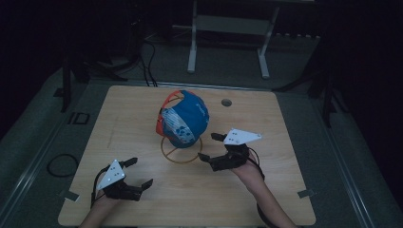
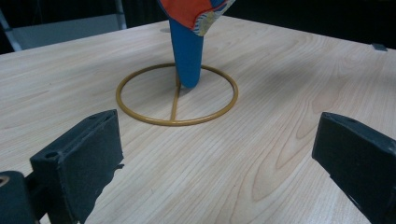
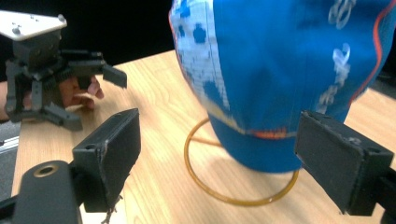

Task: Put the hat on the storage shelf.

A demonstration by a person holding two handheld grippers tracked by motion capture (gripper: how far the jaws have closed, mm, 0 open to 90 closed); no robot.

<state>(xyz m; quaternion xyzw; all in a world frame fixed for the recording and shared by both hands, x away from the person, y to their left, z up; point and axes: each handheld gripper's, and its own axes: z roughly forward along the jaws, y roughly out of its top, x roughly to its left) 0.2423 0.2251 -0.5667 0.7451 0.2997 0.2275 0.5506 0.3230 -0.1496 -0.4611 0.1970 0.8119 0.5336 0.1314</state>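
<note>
With my right gripper [image 1: 212,147] spread wide beside the blue cap [image 1: 184,118] on its wire stand [image 1: 181,153] at centre frame, I'd close squarely on the crown, while my left gripper [image 1: 138,173], also open, waits lower left on the bench [image 1: 266,190].

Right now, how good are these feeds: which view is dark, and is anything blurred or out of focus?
High view: dim and underexposed, surroundings nearly black, though the cap and table stay readable. Left gripper view: bright and sharp on the ring stand, with the left tool soft at close range. Right gripper view: bright, cap close and blurred, right tool also soft.
</note>
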